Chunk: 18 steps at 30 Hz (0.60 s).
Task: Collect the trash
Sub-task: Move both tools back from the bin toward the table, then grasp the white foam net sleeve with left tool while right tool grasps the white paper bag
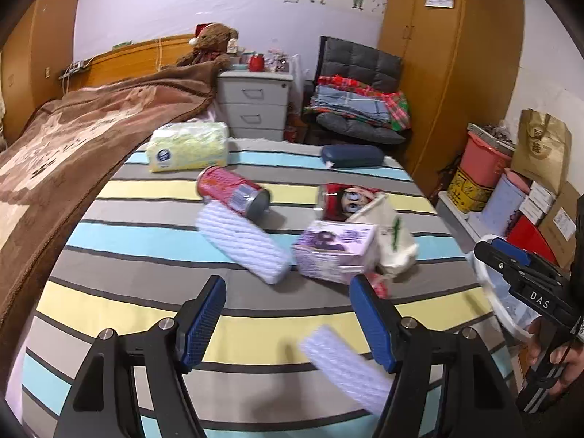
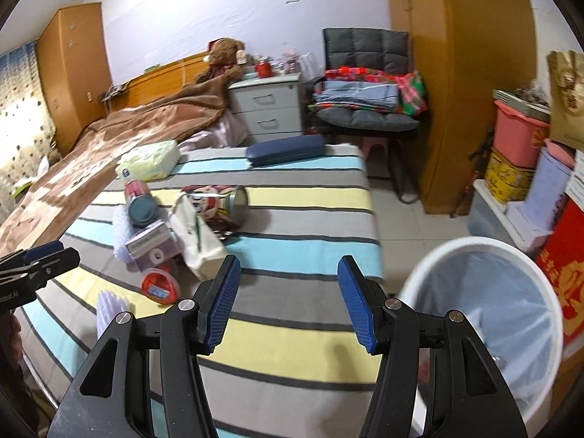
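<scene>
A: What fills most of the frame?

B: The bed (image 1: 255, 314), under a sheet striped grey, yellow and blue. A brown blanket (image 1: 73, 138) lies over its upper left part in both views.

A: And beside the bed?

B: A white trash bin (image 2: 485, 314) with a clear liner, at the lower right of the right wrist view, standing on the floor just beside the bed's edge.

A: Where is the trash?

B: Clustered at mid-frame on the sheet. A pack of tissues (image 1: 189, 148) lies toward the upper left, near the blanket's edge. A dark blue case (image 1: 352, 156) sits at the far side of the bed. Below them a pink can (image 1: 233, 195) lies on its side, touching a white foam sleeve (image 1: 242, 242). To the right lie a red cartoon can (image 1: 345, 200), a purple carton (image 1: 334, 250) and a cream paper bag (image 1: 392, 241), all bunched together. A second foam sleeve (image 1: 346, 368) lies at the lower middle, just beside the left gripper's right finger. A small red round lid (image 2: 160, 286) rests below the carton.

A: The grippers?

B: The left gripper (image 1: 288, 325) is released, its blue pads apart over bare sheet with nothing between them. The right gripper (image 2: 288, 301) is likewise released and empty, between the trash and the bin.
</scene>
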Each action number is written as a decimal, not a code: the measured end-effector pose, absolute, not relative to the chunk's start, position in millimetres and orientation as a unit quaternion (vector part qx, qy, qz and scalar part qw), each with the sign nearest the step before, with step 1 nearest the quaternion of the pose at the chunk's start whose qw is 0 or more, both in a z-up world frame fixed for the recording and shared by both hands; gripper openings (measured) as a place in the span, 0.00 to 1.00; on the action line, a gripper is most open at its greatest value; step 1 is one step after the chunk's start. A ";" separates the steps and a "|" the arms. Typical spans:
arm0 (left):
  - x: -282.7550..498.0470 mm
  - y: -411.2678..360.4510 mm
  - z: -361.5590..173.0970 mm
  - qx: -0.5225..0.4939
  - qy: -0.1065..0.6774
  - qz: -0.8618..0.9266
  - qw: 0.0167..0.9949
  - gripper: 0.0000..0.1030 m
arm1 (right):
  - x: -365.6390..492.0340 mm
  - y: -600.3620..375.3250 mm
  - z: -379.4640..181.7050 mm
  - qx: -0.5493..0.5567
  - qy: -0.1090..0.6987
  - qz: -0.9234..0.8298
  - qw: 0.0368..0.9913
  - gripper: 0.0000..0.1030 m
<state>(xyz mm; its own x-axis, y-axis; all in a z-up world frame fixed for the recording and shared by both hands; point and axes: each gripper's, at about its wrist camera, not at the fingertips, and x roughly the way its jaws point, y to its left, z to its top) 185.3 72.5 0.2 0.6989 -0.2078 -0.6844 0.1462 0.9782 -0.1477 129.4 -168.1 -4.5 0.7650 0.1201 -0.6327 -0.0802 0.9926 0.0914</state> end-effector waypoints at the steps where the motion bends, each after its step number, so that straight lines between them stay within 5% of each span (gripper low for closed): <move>1: 187.8 77.2 -1.7 -0.044 0.378 -0.093 0.920 0.68 | 131.9 -165.6 -5.3 0.028 0.341 0.059 0.938 0.55; 18: 262.0 107.6 -35.4 -0.107 0.427 -0.087 0.894 0.68 | 172.5 -136.9 -22.9 0.012 0.373 0.141 0.917 0.55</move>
<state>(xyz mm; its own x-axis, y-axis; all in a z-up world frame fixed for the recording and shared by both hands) 262.0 107.6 -35.4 0.6201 -0.2459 -0.7450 0.0636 0.9623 -0.2646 172.5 -136.9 -22.9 0.6824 0.2668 -0.6805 -0.2494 0.9601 0.1263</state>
